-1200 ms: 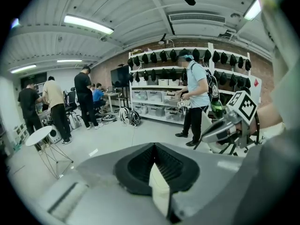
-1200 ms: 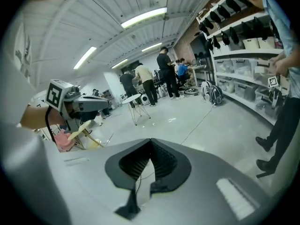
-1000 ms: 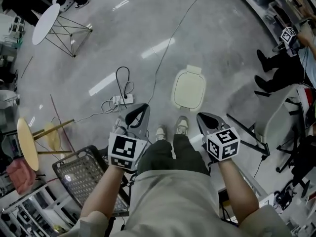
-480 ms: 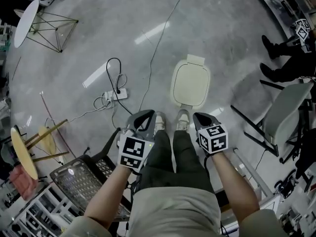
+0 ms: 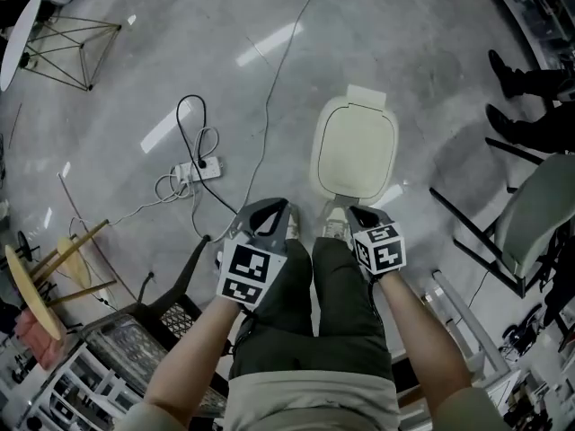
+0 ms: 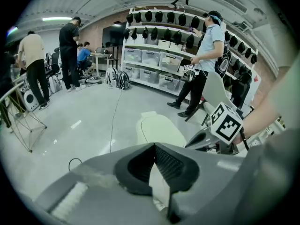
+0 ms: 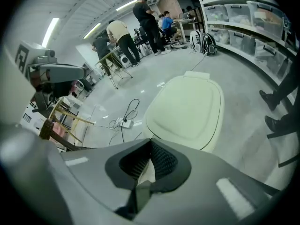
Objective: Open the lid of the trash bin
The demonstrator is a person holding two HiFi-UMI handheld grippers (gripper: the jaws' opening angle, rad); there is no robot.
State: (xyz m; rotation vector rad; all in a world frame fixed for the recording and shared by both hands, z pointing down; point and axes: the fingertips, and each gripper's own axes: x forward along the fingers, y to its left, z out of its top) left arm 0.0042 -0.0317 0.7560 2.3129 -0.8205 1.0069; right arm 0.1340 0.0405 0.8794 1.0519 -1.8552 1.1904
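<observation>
The grey concrete floor (image 5: 422, 52) fills most of the head view. The trash bin (image 5: 354, 149) stands on this floor directly ahead of the person's shoes (image 5: 334, 227), and its cream lid lies flat and closed over the bin. The left gripper view shows the bin (image 6: 157, 130) beyond the jaw tips, and the right gripper view shows it (image 7: 187, 109) just ahead, filling the centre. A grey chair (image 5: 530, 214) stands to the right of the bin, apart from it. A black wire basket (image 5: 135, 330) sits at lower left, beside the person's left leg. The left hand-held gripper (image 5: 286, 206) is held above the person's left thigh, with its jaws pressed together and nothing between them; its own view (image 6: 154, 146) confirms that the tips meet. The right hand-held gripper (image 5: 352, 212) is held above the right thigh, near the front edge of the bin but not touching it; its jaws are likewise together and empty (image 7: 151, 142). A white power strip (image 5: 193, 169) lies on the floor to the left of the bin, well apart from it, with a looped black cable (image 5: 193, 119) running from it. Shelving (image 6: 159, 55) and standing people appear in the background of the left gripper view.
</observation>
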